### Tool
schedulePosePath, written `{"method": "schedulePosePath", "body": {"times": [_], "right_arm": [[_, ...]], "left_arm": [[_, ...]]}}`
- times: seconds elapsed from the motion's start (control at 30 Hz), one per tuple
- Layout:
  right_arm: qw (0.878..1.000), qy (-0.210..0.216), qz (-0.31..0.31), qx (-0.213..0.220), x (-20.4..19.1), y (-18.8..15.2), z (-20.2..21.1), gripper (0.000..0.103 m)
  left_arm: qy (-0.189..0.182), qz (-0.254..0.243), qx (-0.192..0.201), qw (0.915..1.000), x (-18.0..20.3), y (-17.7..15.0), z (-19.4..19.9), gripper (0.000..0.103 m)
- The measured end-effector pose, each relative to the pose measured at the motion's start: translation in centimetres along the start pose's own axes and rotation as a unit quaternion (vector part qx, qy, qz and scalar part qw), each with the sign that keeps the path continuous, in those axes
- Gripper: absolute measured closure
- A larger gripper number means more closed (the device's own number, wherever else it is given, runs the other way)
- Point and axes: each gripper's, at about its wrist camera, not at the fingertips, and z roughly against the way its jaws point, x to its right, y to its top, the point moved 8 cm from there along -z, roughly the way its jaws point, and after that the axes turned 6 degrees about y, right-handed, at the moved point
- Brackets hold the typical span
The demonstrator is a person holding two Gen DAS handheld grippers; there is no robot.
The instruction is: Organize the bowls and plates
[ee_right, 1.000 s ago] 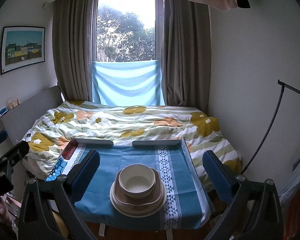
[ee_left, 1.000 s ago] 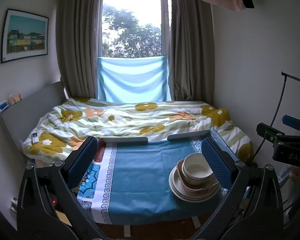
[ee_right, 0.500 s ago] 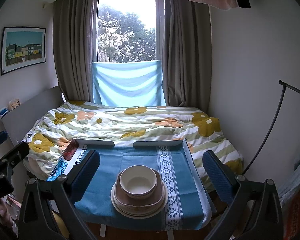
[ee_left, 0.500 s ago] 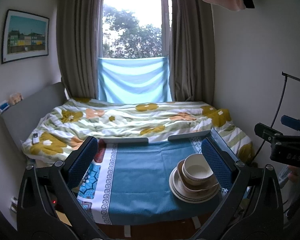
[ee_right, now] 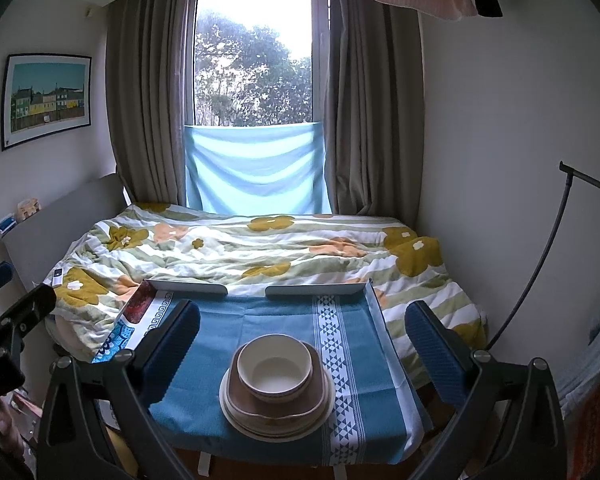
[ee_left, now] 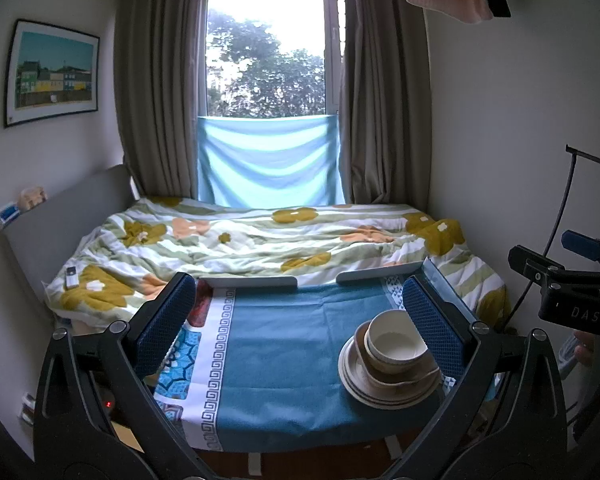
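A stack of dishes stands on a small table covered with a blue cloth (ee_right: pixel 352 332). A cream bowl (ee_right: pixel 275 372) sits on top, in a brown squarish dish (ee_right: pixel 318 376), on round cream plates (ee_right: pixel 236 412). In the left wrist view the bowl (ee_left: pixel 394 346) and plates (ee_left: pixel 352 376) stand at the table's right. My left gripper (ee_left: pixel 298 326) is open and empty, held back from the table's near edge. My right gripper (ee_right: pixel 302 340) is open and empty, with the stack between its fingers in view but farther away.
A bed with a flowered quilt (ee_right: pixel 260 248) lies behind the table, under a curtained window. The table has raised grey rails (ee_right: pixel 188 288) at its far edge. A black curved stand (ee_right: pixel 540 248) rises at the right wall. The right gripper's body (ee_left: pixel 572 292) shows in the left view.
Both grippers have drifted only slightly; the stack sits a little lower and closer in the right wrist view. Nothing was grasped or moved.
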Motion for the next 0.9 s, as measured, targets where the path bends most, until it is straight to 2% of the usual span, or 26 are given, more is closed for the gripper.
{"method": "schedulePosePath", "body": {"times": [0.43,0.9], "right_arm": [[1.0,0.002,0.0,0.001,0.14,0.02,-0.18,0.001],[1.0,0.01,0.0,0.0,0.17,0.36,-0.67,0.001]], "left_arm": [[-0.001,-0.002,-0.001,1.0,0.24,0.29,-0.56,0.0],[0.018,-0.013,0.022,0.9995,0.86,0.59,-0.59,0.0]]}}
